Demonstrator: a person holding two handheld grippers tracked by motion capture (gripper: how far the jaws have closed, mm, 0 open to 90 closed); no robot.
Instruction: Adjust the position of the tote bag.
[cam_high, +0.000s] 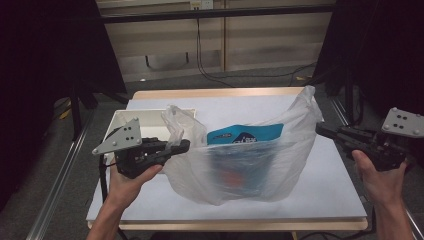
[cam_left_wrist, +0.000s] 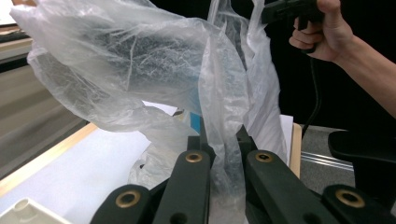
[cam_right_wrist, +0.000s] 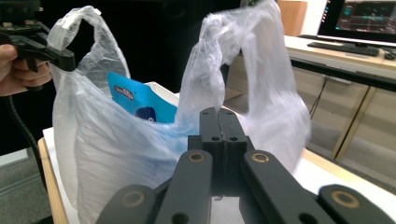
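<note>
A clear plastic bag (cam_high: 250, 170) stands on the white table top (cam_high: 330, 190), stretched between my two grippers. Inside it a blue packet (cam_high: 245, 134) stands upright, with something orange showing dimly below. My left gripper (cam_high: 186, 146) is shut on the bag's left handle; the film (cam_left_wrist: 140, 70) runs down between its jaws (cam_left_wrist: 219, 140). My right gripper (cam_high: 319, 130) is shut on the bag's right handle, its jaws (cam_right_wrist: 219, 116) pressed together on the plastic. In the right gripper view the bag (cam_right_wrist: 116, 149) and the blue packet (cam_right_wrist: 135, 100) show, with the left gripper (cam_right_wrist: 63, 58) beyond.
A white tray (cam_high: 120, 120) lies at the table's left, behind my left gripper. The table's wooden edge (cam_high: 215, 93) runs along the far side. A monitor and keyboard (cam_right_wrist: 359, 28) sit on a desk far off. Dark stands flank the table.
</note>
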